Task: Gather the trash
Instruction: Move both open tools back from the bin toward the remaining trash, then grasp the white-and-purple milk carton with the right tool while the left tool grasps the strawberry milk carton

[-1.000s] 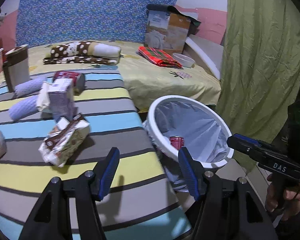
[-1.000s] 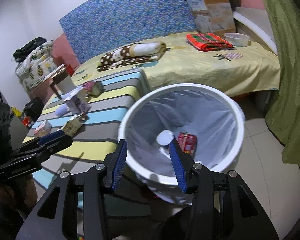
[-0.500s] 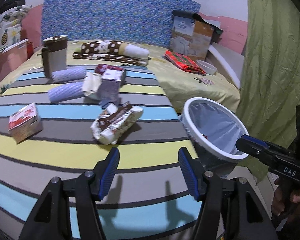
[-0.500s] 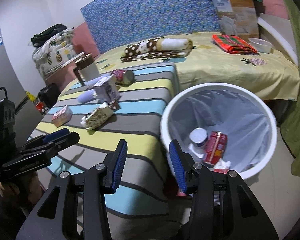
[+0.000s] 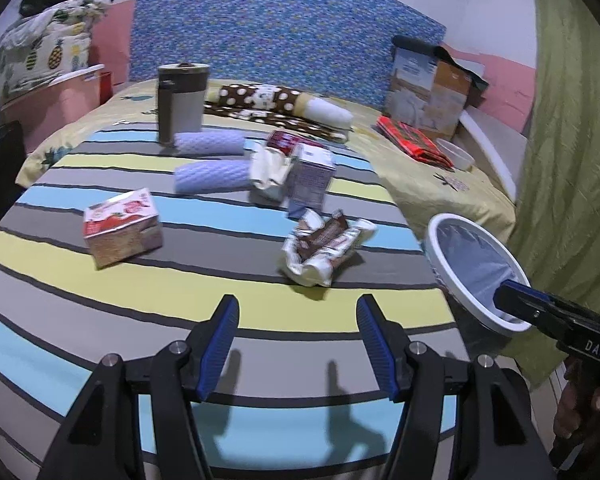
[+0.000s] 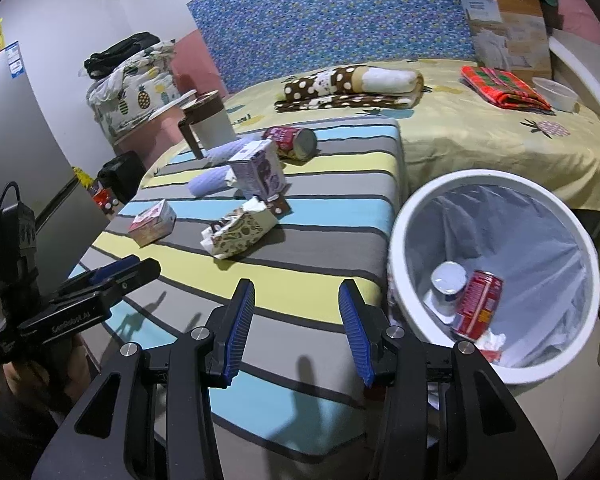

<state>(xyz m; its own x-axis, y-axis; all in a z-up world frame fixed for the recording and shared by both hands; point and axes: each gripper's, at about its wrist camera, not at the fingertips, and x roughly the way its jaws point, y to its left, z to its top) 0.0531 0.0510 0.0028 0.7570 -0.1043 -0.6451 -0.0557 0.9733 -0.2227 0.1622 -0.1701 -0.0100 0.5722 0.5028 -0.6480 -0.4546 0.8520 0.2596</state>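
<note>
- Left gripper [image 5: 298, 342]: jaws apart, nothing between the blue pads; it hangs over the striped cover [image 5: 228, 304] near its front edge, pointing down at a slant.
- Right gripper [image 6: 296, 330]: jaws apart and empty; it hangs over the striped cover's corner, just left of the white bin [image 6: 396, 264].
- White bin: stands on the floor beside the striped surface, lined with a pale bag. Inside lie a red can [image 6: 478, 304], a white cup-like container [image 6: 448, 278] touching the can, and some crumpled scraps at the bottom.
- Trash on the stripes: a crumpled brown-and-cream wrapper [image 5: 326, 250] nearest the left gripper; a red-and-white carton [image 5: 122, 232] on its side, well left of the wrapper; a purple carton [image 5: 310, 178] upright behind the wrapper; a crumpled white wrapper [image 5: 266, 172] just beside the purple carton; a dark red can [image 6: 292, 142] on its side farther back.
- Other items: two lilac rolled cloths [image 5: 212, 176] lying across the stripes, a lidded mug [image 5: 182, 100] upright behind them.
- Yellow bedspread [image 6: 480, 136] beyond: a dotted brown blanket roll [image 6: 348, 82], a red plaid cloth [image 6: 504, 88], a cardboard box [image 6: 508, 28].
</note>
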